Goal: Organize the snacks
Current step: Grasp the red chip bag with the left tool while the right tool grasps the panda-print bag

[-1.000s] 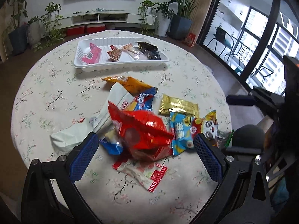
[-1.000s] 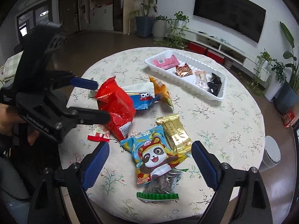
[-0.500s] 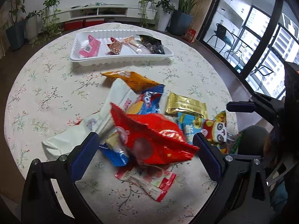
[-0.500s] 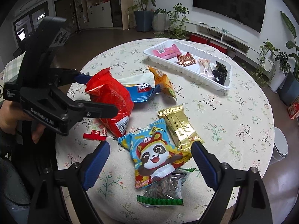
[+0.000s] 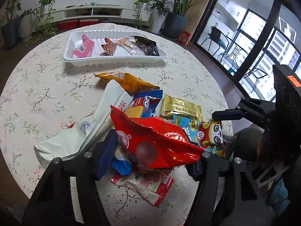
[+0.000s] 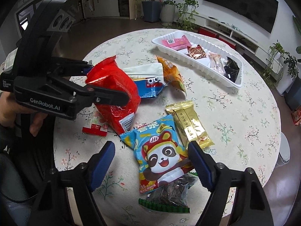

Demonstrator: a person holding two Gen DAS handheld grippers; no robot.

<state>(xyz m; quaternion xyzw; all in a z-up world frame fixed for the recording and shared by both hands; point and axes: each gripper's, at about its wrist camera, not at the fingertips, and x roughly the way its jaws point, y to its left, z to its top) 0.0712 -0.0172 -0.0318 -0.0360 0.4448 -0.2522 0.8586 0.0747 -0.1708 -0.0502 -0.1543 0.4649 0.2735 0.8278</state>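
Note:
A red snack bag [image 5: 156,141] stands crumpled between the pads of my left gripper [image 5: 150,150], whose jaws are closing and pinch it from both sides; the right wrist view shows this grip on the red bag [image 6: 114,86]. My right gripper [image 6: 151,145] hovers over a blue panda bag [image 6: 160,150]. Its jaws are closing with the bag between them, and the left pad is still apart from it. A white tray [image 5: 112,63] at the far side holds a pink pack, a brown candy, a pale candy and a black pack.
Around the red bag lie a white pouch [image 5: 79,137], an orange bag [image 5: 128,81], a blue cake pack [image 5: 146,103], a gold pack [image 6: 190,124], a red-and-white sachet [image 5: 146,188] and a clear seed pack [image 6: 169,192]. The table edge is near below.
The left jaws have narrowed onto the red bag, which now stands squeezed and raised. The right gripper has sunk toward the panda bag and its jaws have drawn in a little.

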